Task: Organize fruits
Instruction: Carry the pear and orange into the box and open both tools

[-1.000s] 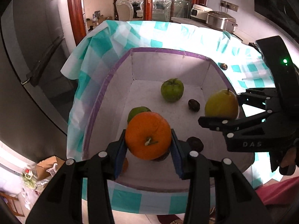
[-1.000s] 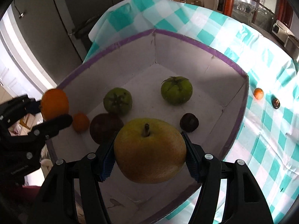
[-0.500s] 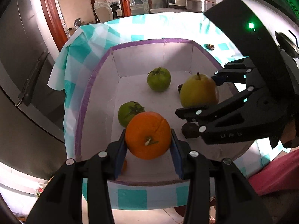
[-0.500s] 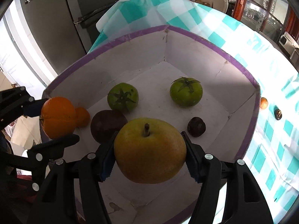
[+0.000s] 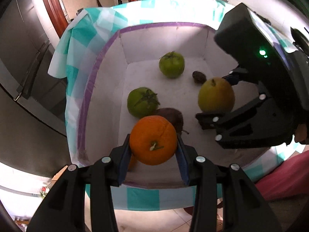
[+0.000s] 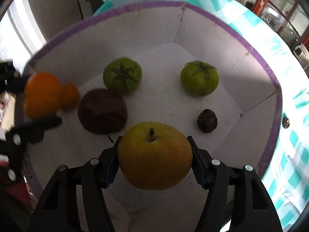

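Note:
A white box with a purple rim stands on a teal checked cloth. My left gripper is shut on an orange and holds it over the box's near edge; the orange also shows in the right wrist view. My right gripper is shut on a yellow-green pear inside the box, above its floor; the pear also shows in the left wrist view. In the box lie two green tomatoes, a dark purple fruit, a small dark fruit and a small orange fruit.
The checked cloth covers the table around the box, and a small dark item lies on it to the right. A dark cabinet stands left of the table. Tiled floor shows below the table edge.
Both grippers have moved forward and lower into the box, each still holding its fruit. The box's contents look larger and closer.

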`<state>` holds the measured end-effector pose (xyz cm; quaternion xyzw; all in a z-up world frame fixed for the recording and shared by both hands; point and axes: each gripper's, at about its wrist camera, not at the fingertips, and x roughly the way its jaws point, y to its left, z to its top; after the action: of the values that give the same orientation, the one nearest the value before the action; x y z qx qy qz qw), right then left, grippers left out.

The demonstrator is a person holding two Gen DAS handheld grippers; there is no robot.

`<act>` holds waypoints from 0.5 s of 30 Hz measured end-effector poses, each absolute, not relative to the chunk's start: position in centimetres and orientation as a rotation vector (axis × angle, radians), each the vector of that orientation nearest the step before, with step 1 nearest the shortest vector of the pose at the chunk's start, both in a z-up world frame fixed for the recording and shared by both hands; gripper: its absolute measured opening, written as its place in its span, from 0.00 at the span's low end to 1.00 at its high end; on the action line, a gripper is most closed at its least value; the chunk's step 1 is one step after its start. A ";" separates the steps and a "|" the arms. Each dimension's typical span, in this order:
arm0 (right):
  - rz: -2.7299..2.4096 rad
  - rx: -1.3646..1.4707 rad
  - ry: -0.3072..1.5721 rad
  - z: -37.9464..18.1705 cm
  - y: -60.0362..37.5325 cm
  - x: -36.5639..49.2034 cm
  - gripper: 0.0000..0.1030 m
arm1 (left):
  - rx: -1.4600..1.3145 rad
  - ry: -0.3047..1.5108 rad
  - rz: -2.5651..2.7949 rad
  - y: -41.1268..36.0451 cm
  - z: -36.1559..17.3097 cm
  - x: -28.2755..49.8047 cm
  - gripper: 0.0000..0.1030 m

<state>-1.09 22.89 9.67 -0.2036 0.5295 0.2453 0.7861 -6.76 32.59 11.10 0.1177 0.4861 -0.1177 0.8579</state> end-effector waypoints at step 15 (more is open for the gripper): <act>0.519 -0.387 1.124 10.3 22.4 -0.2 0.73 | 0.220 1.011 -0.213 32.4 10.9 -6.3 0.85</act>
<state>-0.22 22.39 10.27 -0.1803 0.5232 0.2418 0.7970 -6.28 32.39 10.90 0.1050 0.4825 -0.1016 0.8636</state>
